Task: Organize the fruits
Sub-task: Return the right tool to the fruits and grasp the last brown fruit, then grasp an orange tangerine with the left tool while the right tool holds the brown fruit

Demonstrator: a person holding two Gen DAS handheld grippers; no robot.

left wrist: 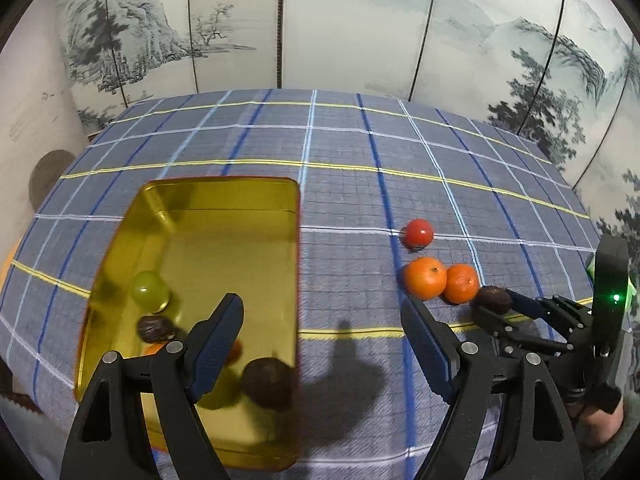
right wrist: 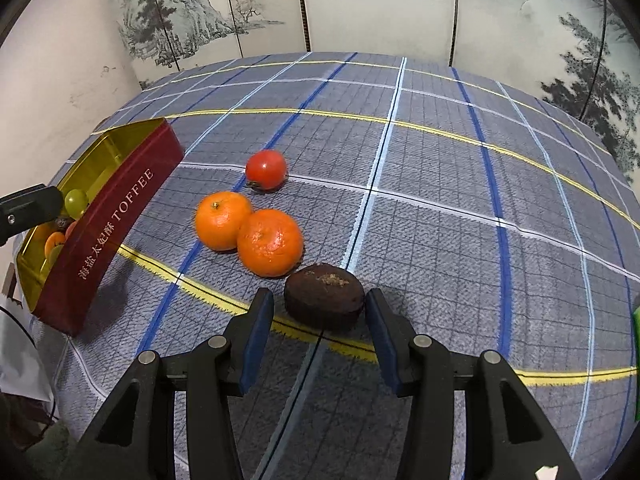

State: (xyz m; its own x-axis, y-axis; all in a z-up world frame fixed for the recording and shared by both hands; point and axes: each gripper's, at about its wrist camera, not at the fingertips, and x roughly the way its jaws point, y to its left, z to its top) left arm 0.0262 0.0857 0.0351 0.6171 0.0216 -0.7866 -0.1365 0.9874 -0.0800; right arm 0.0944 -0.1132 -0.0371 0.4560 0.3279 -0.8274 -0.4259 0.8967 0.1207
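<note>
Right wrist: right tool [right wrist: 319, 314] straddles brown fruit [right wrist: 325, 300] at 12 o'clock, right pad touching, left pad apart — grip unclear. Left tool [left wrist: 322, 350] open, empty.

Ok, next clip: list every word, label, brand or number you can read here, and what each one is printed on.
"TOFFEE": pale letters on the red outer side wall of the gold-lined toffee tin, right wrist view.
A row of Chinese characters beside it on the same wall: visible, but too small and warped to read with certainty.
Painted folding screen: landscape only, no lettering legible.
The fruits, plaid tablecloth and grippers carry no readable text.
</note>
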